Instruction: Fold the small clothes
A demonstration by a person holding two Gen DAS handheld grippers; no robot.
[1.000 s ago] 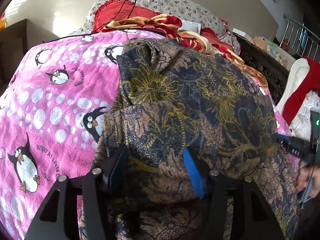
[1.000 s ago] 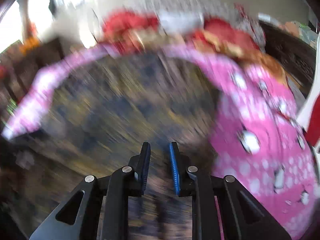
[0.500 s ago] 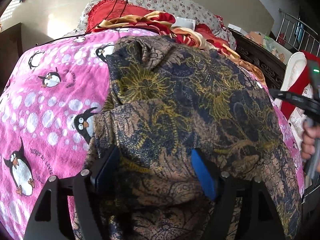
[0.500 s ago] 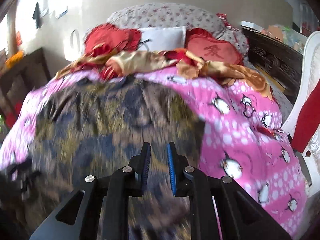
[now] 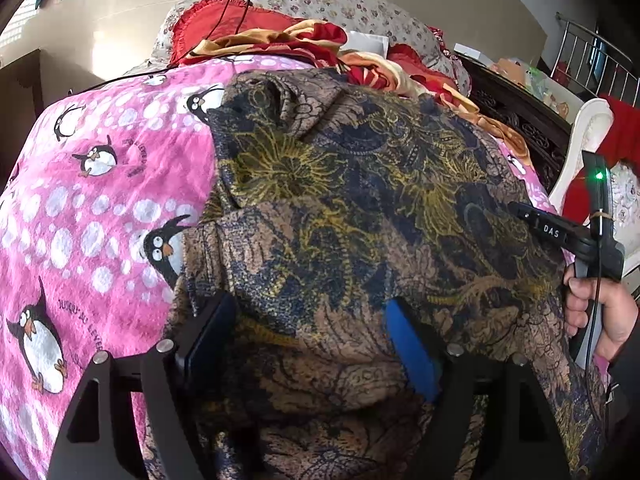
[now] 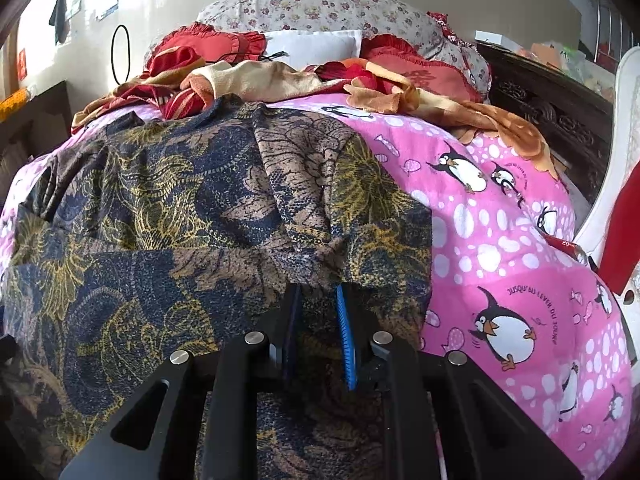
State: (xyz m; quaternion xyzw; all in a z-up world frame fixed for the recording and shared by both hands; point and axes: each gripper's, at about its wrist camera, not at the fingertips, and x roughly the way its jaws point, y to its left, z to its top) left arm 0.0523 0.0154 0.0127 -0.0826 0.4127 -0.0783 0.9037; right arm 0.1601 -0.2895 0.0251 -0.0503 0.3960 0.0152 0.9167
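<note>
The right claw [image 6: 318, 312] has its jaws drawn nearly together with a narrow gap between the blue pads, and a puckered ridge of the patterned garment [image 6: 192, 208] runs up out of that gap. It looks pinched on the cloth, though the actual contact is hidden by the fingers. The left claw [image 5: 308, 344] stands wide open, its pads either side of a hump of the same garment [image 5: 360, 200], gripping nothing.

The garment lies spread on the pink penguin blanket [image 6: 500, 240], covering the blanket's middle, with crumpled red and orange bedding [image 6: 248, 76] just beyond its far edge.

To fold cleanly, the left claw should probably close on the near hem before any lift, so both corners travel together and the cloth stays taut, not bunched.

The right hand [image 5: 596, 312] grips its handle at the garment's right edge, claw pointing across the cloth; the left claw points along it toward the pillows [image 5: 332, 4].
</note>
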